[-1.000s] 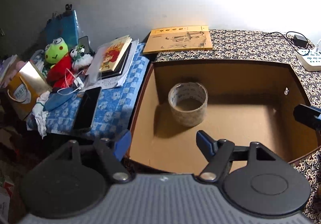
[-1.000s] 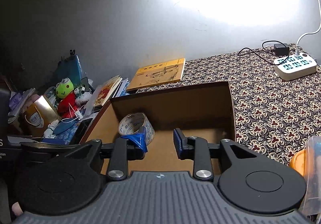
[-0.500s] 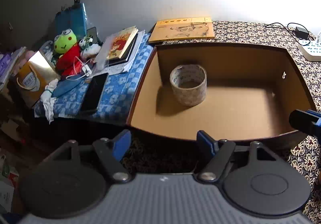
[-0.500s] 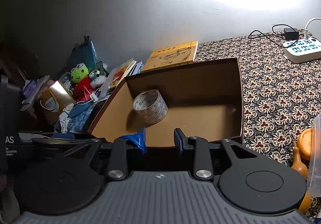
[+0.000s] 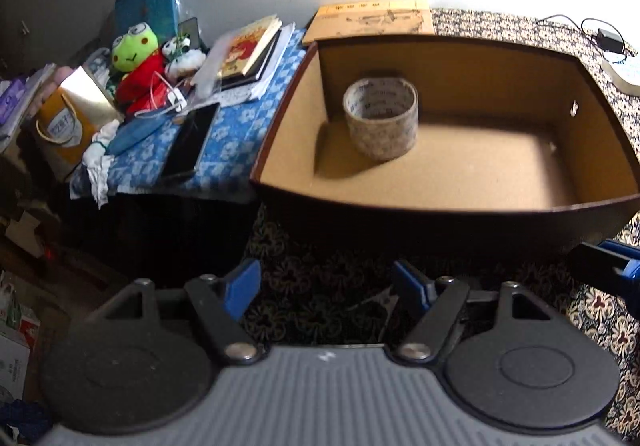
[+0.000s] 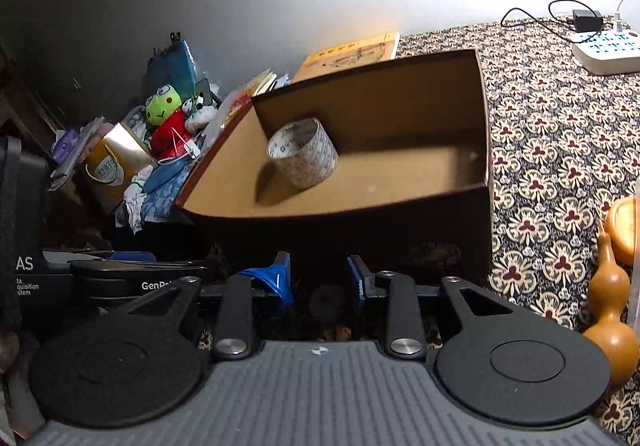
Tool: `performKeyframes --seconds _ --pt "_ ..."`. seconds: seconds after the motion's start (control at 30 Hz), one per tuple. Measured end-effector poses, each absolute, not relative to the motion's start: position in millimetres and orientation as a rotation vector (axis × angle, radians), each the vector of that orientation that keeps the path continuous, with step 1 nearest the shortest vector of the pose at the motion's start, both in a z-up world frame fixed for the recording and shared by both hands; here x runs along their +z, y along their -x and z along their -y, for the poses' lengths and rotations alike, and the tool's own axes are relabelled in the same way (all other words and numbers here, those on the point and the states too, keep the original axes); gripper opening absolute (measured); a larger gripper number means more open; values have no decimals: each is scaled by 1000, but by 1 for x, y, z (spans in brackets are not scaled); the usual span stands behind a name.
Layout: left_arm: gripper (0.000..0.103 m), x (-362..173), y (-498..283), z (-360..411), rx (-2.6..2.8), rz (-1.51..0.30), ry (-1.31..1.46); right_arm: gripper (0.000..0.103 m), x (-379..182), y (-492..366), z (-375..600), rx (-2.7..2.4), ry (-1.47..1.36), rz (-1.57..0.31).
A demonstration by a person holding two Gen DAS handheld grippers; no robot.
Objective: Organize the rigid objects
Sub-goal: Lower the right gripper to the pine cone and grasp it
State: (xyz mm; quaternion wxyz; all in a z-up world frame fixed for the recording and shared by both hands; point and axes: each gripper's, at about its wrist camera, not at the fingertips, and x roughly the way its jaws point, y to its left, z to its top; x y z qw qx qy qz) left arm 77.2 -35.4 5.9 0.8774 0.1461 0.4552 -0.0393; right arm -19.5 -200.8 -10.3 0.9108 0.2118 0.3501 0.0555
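Left wrist view: left gripper wide, nothing between fingers, now over patterned cloth on worktop short of box; a second ago it hung over box floor, so it has backed out and dropped. Tape roll ahead, upright in box's far-left corner, untouched. Right wrist view: right gripper narrow gap, empty, likewise pulled back before box wall. Gourd to its right, outside box. Judgement: tape stowed; next pick likely gourd.

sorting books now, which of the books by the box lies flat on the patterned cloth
The yellow-orange book behind the brown cardboard box; the red-and-yellow covered book instead sits atop a stack on the blue checked cloth.
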Motion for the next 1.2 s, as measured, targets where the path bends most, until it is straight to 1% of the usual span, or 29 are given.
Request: performKeyframes --seconds 0.23,0.57,0.83,1.07,1.13,1.17,1.2 --pt "75 -15 -64 28 -152 -990 -296 13 -31 35 214 60 -479 -776" --pt "76 -36 -14 29 -549 -982 -225 14 -58 47 225 105 -612 -838" --pt "77 -66 -27 49 -679 -1031 -133 14 -67 33 214 150 -616 -854" --pt "78 -74 -42 54 -737 -1040 -58 14 -71 19 207 179 -603 -887" --pt "72 -75 -43 56 -751 -1040 -61 16 -71 16 205 176 -591 -896" --pt "60 -74 -44 57 -769 -1047 -59 16 -72 16 205 175 -595 -897" --pt "57 -75 -45 57 -774 -1059 -57 16 -73 15 206 175 -603 -900"
